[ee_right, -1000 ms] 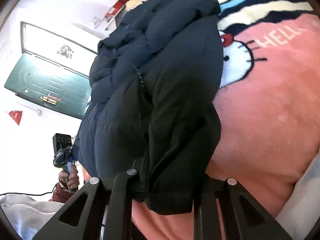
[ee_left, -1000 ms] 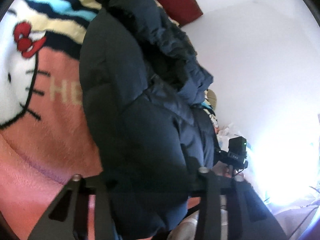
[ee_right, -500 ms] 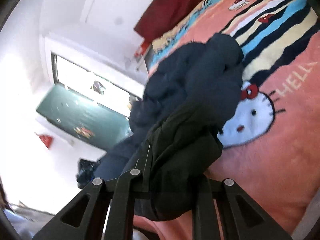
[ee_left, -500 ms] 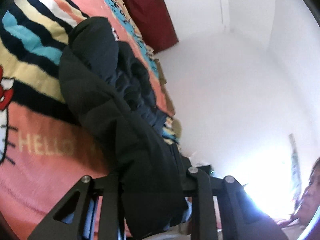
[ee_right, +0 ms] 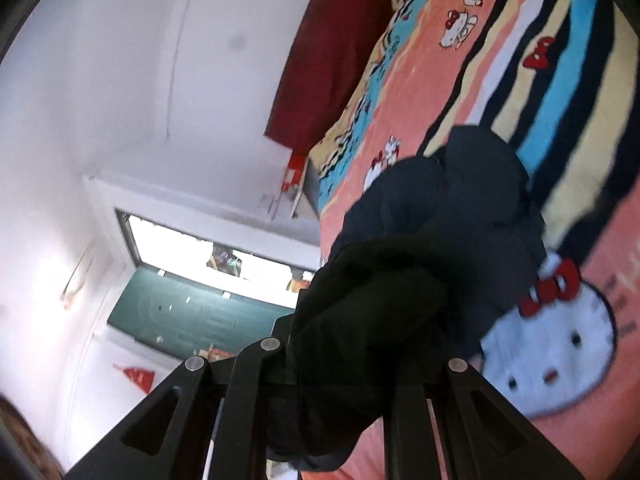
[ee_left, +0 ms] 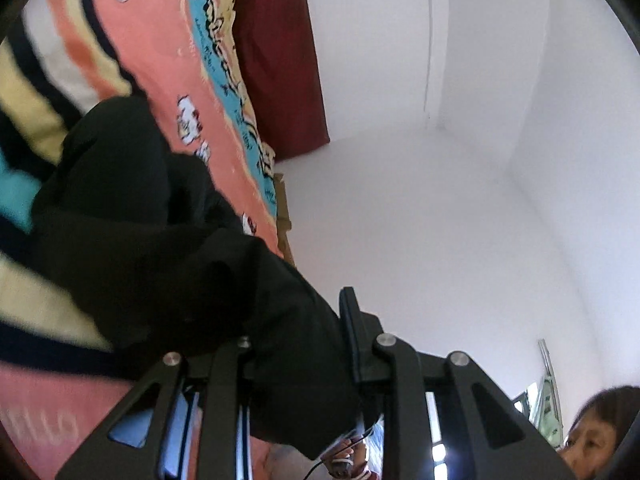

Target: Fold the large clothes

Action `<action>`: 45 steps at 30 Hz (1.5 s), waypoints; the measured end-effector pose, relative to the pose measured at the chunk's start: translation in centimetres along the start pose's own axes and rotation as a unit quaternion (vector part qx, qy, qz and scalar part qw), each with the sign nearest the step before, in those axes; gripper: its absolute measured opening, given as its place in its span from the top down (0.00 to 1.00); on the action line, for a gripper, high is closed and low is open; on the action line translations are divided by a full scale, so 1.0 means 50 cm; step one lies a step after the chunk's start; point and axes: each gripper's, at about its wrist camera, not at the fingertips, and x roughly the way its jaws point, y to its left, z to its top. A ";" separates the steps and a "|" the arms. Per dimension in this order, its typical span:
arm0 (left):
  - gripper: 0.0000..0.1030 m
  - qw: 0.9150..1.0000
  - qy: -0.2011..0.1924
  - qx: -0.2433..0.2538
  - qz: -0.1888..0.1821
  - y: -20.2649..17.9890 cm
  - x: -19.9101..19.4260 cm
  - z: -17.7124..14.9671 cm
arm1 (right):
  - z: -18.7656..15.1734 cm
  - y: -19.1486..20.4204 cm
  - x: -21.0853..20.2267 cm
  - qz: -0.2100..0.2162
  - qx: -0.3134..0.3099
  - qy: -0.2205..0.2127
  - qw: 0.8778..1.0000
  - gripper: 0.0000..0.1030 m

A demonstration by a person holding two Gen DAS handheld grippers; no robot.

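1. Dark padded jacket (ee_left: 152, 240) drapes over the pink cartoon blanket (ee_left: 160, 40).
2. Left gripper (ee_left: 296, 344) pinches a jacket fold bunched between its fingers.
3. Right gripper (ee_right: 340, 344) likewise appears clamped on jacket cloth, its fingertips buried.

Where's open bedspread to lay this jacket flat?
Both grippers, left and right, are shut on the jacket. Free: the striped blanket between jacket and red headboard, and the pink patch over the cat face. Crowded: under the bunched jacket, near the bed's edge.
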 end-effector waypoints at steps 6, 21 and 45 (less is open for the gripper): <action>0.78 0.999 -0.025 -0.002 0.029 0.016 0.110 0.133 | 0.106 0.040 0.123 -0.076 -0.018 -0.006 0.997 0.87; 0.75 0.972 -0.001 0.000 0.237 0.287 0.402 0.376 | 0.292 -0.118 0.476 -0.248 -0.012 0.090 0.964 0.84; 0.46 0.992 -0.014 -0.010 0.123 0.091 0.246 0.409 | 0.352 0.039 0.393 -0.112 -0.059 0.048 0.991 0.01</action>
